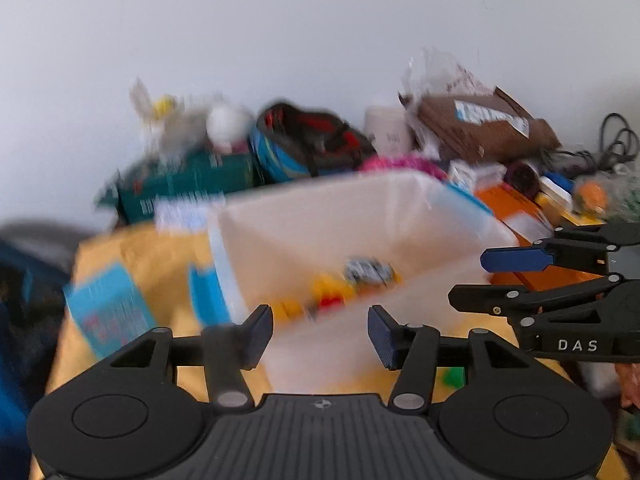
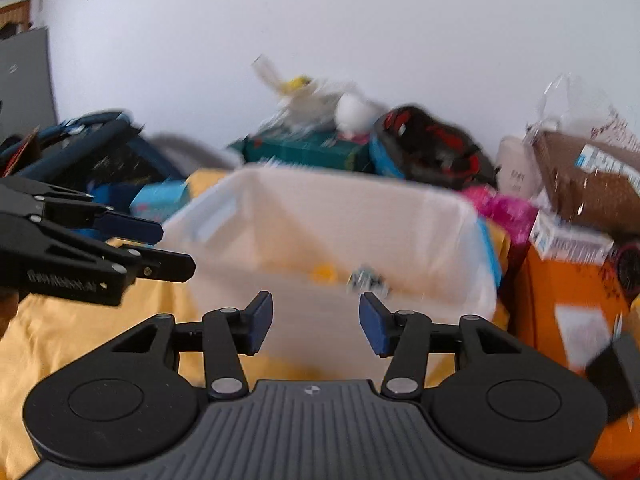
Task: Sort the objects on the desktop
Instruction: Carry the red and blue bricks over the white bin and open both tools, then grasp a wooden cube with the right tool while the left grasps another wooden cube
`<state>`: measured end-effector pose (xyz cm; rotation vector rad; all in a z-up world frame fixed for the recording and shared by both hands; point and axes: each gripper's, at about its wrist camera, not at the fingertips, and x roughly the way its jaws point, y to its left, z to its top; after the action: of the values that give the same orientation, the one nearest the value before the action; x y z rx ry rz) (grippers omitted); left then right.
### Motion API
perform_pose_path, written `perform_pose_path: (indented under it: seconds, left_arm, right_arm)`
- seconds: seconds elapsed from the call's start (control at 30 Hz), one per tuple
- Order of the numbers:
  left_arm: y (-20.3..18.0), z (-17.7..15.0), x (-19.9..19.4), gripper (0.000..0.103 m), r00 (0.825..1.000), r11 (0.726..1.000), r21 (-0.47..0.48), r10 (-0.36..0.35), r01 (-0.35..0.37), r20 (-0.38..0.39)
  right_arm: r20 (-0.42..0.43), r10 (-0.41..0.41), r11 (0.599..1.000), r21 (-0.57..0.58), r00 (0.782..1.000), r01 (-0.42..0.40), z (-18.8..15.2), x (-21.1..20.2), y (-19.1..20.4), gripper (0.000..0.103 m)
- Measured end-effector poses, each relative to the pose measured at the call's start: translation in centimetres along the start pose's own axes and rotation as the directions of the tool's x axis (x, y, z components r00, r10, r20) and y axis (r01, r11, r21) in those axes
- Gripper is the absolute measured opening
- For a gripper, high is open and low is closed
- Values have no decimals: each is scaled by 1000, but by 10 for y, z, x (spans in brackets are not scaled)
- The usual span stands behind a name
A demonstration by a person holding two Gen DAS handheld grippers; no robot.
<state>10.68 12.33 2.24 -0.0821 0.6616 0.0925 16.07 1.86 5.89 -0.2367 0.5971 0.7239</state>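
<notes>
**Black claws empty, bin waiting ahead**

Black plastic fills the bottom of both wrist views: the left gripper (image 1: 320, 332) has its blue-padded fingers spread wide with nothing between them, and the right gripper (image 2: 316, 322) is spread just as wide and equally empty. In the left view the right one reaches in from the right edge, mid-frame, beside the bin's near corner; in the right view the left one enters from the left edge. Both point toward the same container, which suggests the hands are between picks, ready to choose another item.

Just beyond the fingertips, centre frame, sits the translucent white bin (image 1: 440, 276), resting on a yellow cloth (image 1: 132, 248). It probably stands in the middle so that either hand can reach it. On its floor lie small toys (image 1: 332, 292), yellow and red, and a dark blurred piece I cannot identify. They are inside the bin, ahead of and below the open fingers, touching neither claw.

Left of the bin a blue booklet (image 1: 108, 312) lies flat on the cloth. Farther back, against the white wall, the unsorted clutter piles up: a green box (image 1: 180, 188) upper left, a brown package (image 1: 480, 124) upper right. Motion blur hides finer detail.
</notes>
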Motion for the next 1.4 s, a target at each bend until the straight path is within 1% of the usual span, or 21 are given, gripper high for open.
perform_pose_path:
  seconds: [0.07, 0.1, 0.17, 0.2, 0.23, 0.3, 0.43, 0.53, 0.6, 0.67, 0.7, 0.77, 0.87, 0.9, 0.97, 1.03, 1.13, 1.2, 1.3, 1.37, 1.4]
  left_arm:
    - [0, -17, -11, 56, 999, 1000, 4, -31, 31, -25]
    - [-2, -27, -16, 56, 999, 999, 9, -31, 32, -33]
    - [-8, -49, -26, 56, 998, 999, 9, -38, 38, -44]
    - [-12, -60, -32, 56, 998, 999, -3, -46, 46, -47]
    - [-15, -71, -36, 56, 997, 998, -20, -58, 57, -52]
    - [-25, -95, -41, 56, 992, 995, -27, -100, 98, -73]
    - [-49, -133, -36, 55, 982, 992, 62, -96, 107, -165]
    - [-57, -148, -30, 55, 971, 989, 76, -110, 129, -212]
    - [-59, -150, -27, 55, 970, 989, 83, -101, 121, -220]
    - [-60, -150, -26, 55, 971, 990, 77, -100, 119, -219]
    - [-60, -148, -25, 55, 971, 990, 72, -99, 117, -217]
    - [-62, -143, -23, 54, 975, 992, 74, -88, 105, -203]
    - [-70, -131, -17, 54, 981, 990, 97, -86, 104, -175]
    - [-73, -127, -14, 54, 982, 989, 105, -85, 104, -167]
    - [-76, -120, -9, 54, 984, 988, 117, -85, 104, -155]
    - [-80, -113, -2, 54, 986, 987, 122, -84, 102, -147]
    - [-88, -106, 14, 52, 989, 989, 130, -58, 76, -134]
    - [-94, -105, 24, 51, 987, 989, 133, -50, 71, -153]
    - [-100, -106, 39, 51, 983, 983, 169, -42, 73, -180]
    - [-102, -107, 52, 51, 978, 982, 180, -24, 63, -207]
    - [-101, -108, 59, 50, 974, 982, 176, -30, 71, -226]
  right_arm:
    - [-26, 19, 999, -25, 999, -20, -14, -7, 5, 55]
    - [-39, 23, 999, -41, 999, -24, -24, -12, 9, 55]
    - [-32, 18, 997, -72, 999, -20, -42, -24, 17, 56]
    - [-25, 18, 996, -84, 1000, -20, -50, -28, 21, 60]
    - [-30, 17, 995, -96, 999, -20, -59, -32, 25, 62]
    - [-53, 22, 994, -110, 998, -28, -78, -39, 35, 63]
    - [-102, 45, 996, -74, 994, -52, -110, -44, 46, 57]
    - [-160, 62, 997, -37, 985, -69, -123, -35, 49, 53]
    - [-174, 45, 998, -28, 984, -51, -123, -28, 48, 52]
    - [-156, -14, 1000, -28, 988, 9, -119, -23, 42, 53]
    - [-152, -56, 998, -19, 987, 53, -114, -16, 36, 53]
    - [-167, -106, 994, 14, 980, 110, -110, -3, 25, 55]
    - [-207, -73, 996, 35, 976, 82, -108, 16, 12, 54]
    - [-201, -66, 997, 35, 977, 75, -108, 19, 11, 49]
    - [-191, -56, 998, 26, 980, 62, -108, 21, 12, 33]
    - [-187, -66, 997, 38, 980, 74, -110, 16, 13, 33]
    - [-200, -82, 996, 11, 976, 86, -117, 5, 14, 33]
    - [-209, -94, 995, -1, 973, 96, -123, -9, 14, 33]
    - [-220, -84, 996, 20, 972, 91, -134, -25, 14, 33]
    - [-226, -81, 996, 24, 971, 89, -140, -28, 17, 33]
    - [-231, -83, 996, 24, 969, 91, -143, -29, 18, 33]
